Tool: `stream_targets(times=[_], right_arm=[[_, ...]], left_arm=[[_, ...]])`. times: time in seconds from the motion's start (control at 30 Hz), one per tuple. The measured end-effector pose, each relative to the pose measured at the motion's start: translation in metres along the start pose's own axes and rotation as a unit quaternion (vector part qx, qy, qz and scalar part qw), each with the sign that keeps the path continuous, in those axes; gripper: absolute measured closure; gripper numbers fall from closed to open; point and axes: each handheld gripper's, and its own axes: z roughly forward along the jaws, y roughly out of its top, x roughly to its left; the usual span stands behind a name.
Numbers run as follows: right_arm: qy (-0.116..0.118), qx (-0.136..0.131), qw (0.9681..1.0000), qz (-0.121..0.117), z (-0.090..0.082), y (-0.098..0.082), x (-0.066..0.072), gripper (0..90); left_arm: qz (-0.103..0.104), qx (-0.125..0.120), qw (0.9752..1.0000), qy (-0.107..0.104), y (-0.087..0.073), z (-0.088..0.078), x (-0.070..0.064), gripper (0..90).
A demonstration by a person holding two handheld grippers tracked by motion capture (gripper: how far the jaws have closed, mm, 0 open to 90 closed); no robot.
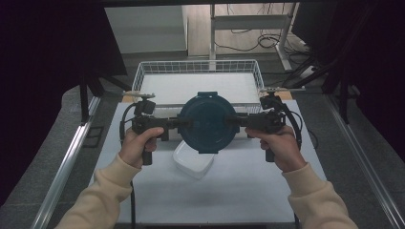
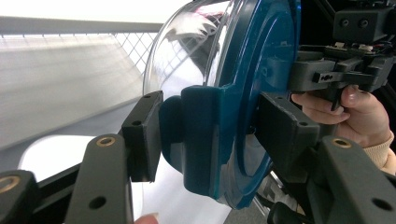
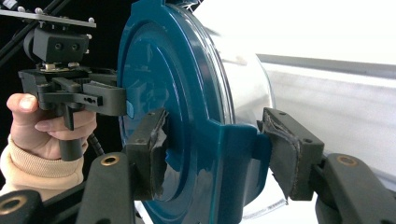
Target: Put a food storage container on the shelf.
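Where held above the white table (image 1: 248, 191) in front of the wire basket (image 1: 143, 76): round clear container with blue lid (image 1: 208, 122), gripped at its left latch tab by left gripper (image 1: 184, 122), at its right tab by right gripper (image 1: 233, 120), jaws closed on each; small white rectangular tub (image 1: 192, 164) beneath on table.

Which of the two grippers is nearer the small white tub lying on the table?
Left. The left gripper is just up-left of the white tub; the right gripper is farther, up-right.

Dim room w/ dark edges; bright bg glare, blurred in gripper views.
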Motion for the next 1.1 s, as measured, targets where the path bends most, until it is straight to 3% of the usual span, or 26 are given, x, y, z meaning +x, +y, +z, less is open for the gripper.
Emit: stream_targets(times=[1.1], right_arm=[[0.002, -0.009, 1.0000, -0.003, 0.003, 0.061, -0.004, 42.1]], left_arm=[[0.013, 0.008, 0.9999, 0.002, 0.071, -0.006, 0.002, 43.0]])
